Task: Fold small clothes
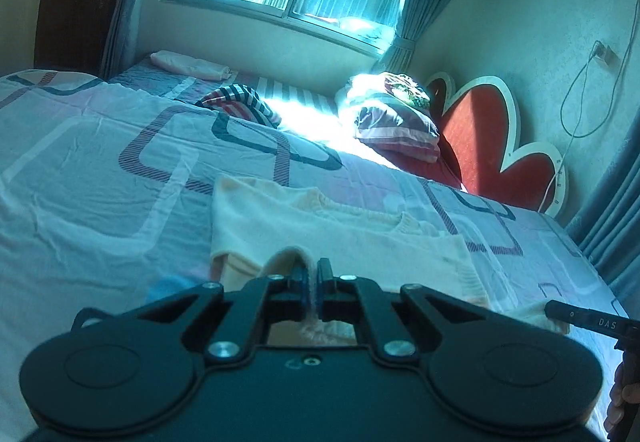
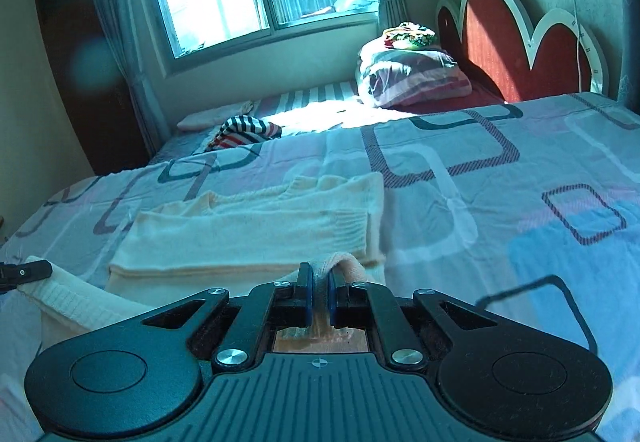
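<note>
A cream knit sweater (image 1: 320, 238) lies flat on the bed, sleeves folded across its body; it also shows in the right wrist view (image 2: 256, 234). My left gripper (image 1: 313, 274) is shut on the sweater's near hem, with cloth bunched between the blue pads. My right gripper (image 2: 318, 282) is shut on the other near corner of the hem, a fold of knit rising between its pads. The right gripper's finger shows at the left wrist view's right edge (image 1: 580, 316). The left gripper's finger shows at the right wrist view's left edge (image 2: 28, 271).
The bed carries a patterned sheet (image 1: 100, 162). A striped garment (image 1: 240, 102) lies further back, and also shows in the right wrist view (image 2: 244, 130). Stacked pillows (image 2: 412, 74) sit by the red headboard (image 2: 500, 38). A folded pink cloth (image 1: 188, 66) lies under the window.
</note>
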{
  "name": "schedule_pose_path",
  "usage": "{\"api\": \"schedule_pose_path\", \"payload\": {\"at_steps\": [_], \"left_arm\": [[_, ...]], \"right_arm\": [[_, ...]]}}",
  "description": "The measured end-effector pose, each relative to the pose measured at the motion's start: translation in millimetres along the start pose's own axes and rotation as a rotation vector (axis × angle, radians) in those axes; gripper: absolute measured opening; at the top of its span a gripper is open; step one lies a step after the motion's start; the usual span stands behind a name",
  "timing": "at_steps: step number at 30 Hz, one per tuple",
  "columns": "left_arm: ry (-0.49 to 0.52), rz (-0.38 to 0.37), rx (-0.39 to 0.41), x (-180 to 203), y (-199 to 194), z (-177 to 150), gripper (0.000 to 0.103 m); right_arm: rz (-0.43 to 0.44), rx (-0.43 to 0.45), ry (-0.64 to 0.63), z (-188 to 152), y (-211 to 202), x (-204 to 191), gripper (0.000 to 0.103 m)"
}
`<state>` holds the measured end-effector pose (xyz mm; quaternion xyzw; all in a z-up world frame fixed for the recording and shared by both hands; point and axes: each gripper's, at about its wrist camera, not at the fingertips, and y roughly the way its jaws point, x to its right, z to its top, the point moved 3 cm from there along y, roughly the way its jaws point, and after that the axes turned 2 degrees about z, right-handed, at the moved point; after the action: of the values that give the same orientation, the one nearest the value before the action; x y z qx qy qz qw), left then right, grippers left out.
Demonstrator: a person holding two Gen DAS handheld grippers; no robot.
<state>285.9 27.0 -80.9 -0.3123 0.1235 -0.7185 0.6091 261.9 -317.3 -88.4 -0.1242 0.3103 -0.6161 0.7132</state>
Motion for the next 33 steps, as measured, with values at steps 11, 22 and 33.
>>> {"api": "schedule_pose_path", "payload": {"at_steps": [11,22,33], "left_arm": [[-0.083,0.073,-0.047,-22,112,57,0.003],[-0.066,0.173,-0.163,-33,191,70,0.01],[0.104,0.158,-0.145,-35,192,73,0.07]], "right_arm": [[0.017,-0.07,0.111,63,116,33,0.007],[-0.023,-0.157,0.262,82,192,75,0.011],[-0.013,-0.124,0.011,82,202,65,0.067]]}}
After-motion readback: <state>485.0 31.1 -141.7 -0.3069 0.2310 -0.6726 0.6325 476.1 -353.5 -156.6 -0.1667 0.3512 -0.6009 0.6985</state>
